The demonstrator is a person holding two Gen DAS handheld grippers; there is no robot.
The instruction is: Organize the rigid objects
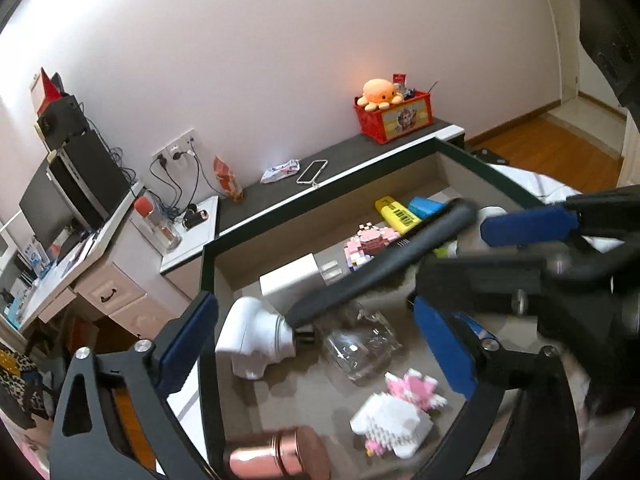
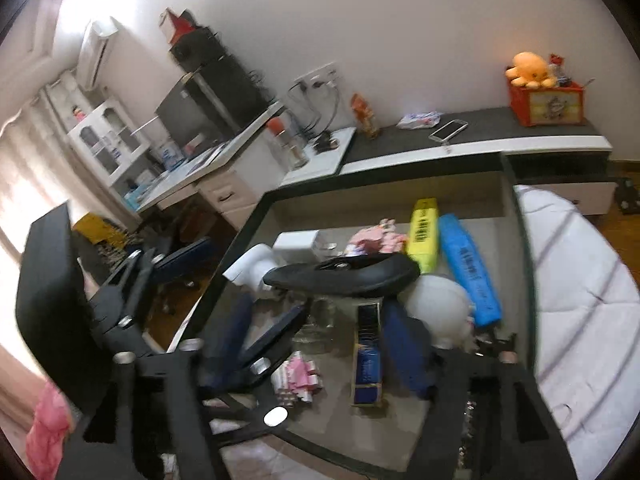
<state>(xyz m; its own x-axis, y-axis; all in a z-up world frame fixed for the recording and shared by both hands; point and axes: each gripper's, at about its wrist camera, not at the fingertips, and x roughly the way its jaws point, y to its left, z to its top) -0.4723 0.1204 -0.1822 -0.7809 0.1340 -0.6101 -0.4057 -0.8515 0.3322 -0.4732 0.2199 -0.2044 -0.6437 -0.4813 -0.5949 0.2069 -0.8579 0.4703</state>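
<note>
Presently catalogued: one open storage box (image 1: 208,264), dark green rim and grey-beige lining, which held the task's rigid objects.

Contents, as seen from the left wrist: a long black curved handle-shaped piece (image 1: 372,272), which lay slantwise across the middle of the box, one end at a white plastic device with a round neck (image 1: 256,340); a white rectangular charger block (image 1: 288,286) behind that device; a clear glass jar (image 1: 360,344), on its side, just beside the device; a pink-and-white brick-built figure (image 1: 370,242) toward the far wall; a yellow highlighter with a barcode (image 1: 396,210) and a blue highlighter (image 1: 426,206) side by side at the far end; a second pink-and-white brick model (image 1: 400,412) near the front; a rose-gold metal cylinder (image 1: 276,458) at the front edge.

Left gripper (image 1: 316,344): blue-padded fingers spread wide over the box, clasping nothing, the white device and glass jar in the gap below.

Right gripper (image 2: 320,344): jaws parted, nothing pressed between the pads; the black piece lay just beyond its fingertips, and a dark blue carton (image 2: 366,360) lay below, between the fingers. Blur left contact unclear.

Surroundings: a grey-topped low cabinet (image 1: 360,148) behind the box, which bore a red crate (image 1: 394,118) with an orange plush octopus (image 1: 378,92), and a smartphone (image 1: 312,171).
</note>
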